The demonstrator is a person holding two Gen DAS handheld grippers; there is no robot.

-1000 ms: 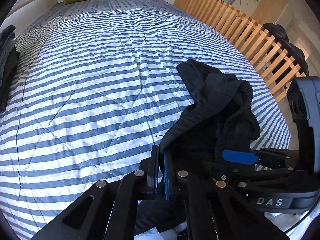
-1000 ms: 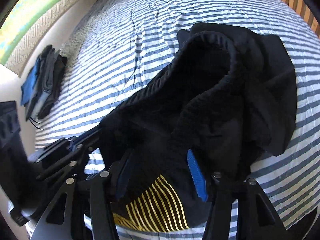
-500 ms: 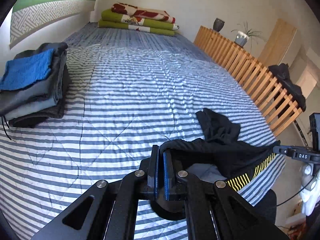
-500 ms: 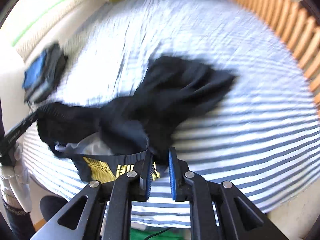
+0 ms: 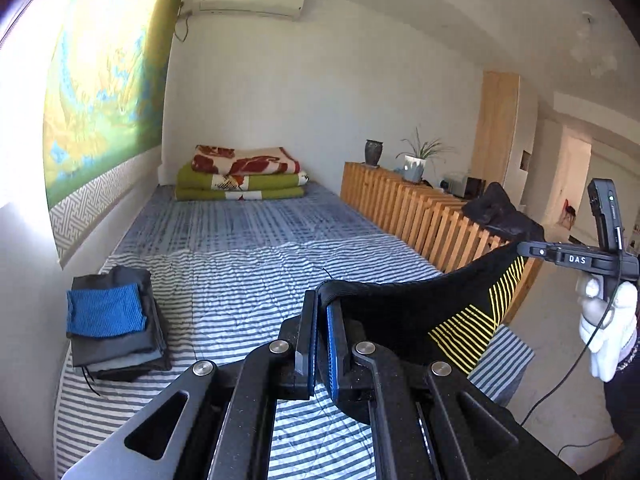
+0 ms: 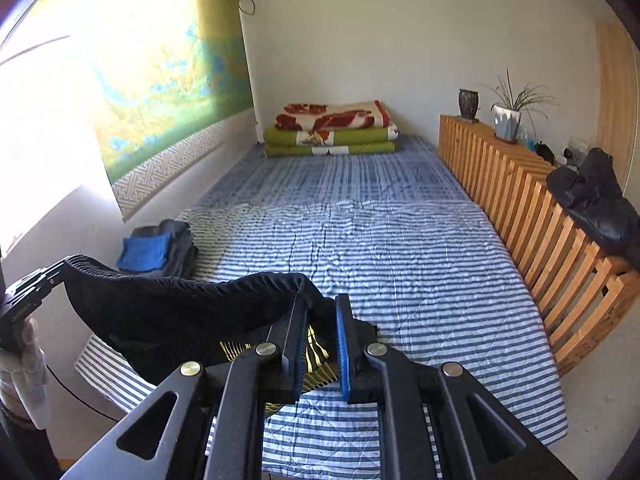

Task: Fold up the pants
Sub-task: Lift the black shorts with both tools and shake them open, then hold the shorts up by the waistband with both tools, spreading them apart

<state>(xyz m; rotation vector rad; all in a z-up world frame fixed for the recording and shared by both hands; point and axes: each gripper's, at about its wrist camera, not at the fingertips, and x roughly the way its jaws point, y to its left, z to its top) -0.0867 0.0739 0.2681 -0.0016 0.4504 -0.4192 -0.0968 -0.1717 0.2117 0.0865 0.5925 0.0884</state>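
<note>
Pants, black with yellow stripes near the waistband, hang stretched in the air above the near end of the striped bed cover, held by the waistband at two points. The left gripper has its jaws pressed together on one end of the band; the right gripper is clamped on the other end, cloth bunched between its blue pads. From the left wrist view the right gripper shows far right, in a white-gloved hand. A stack of folded clothes with a blue piece on top lies at the left edge of the bed, well clear of the pants. Folded blankets sit at the far end against the wall. A wooden slatted divider runs along the right side, with a dark bag, a potted plant and a vase on top
</note>
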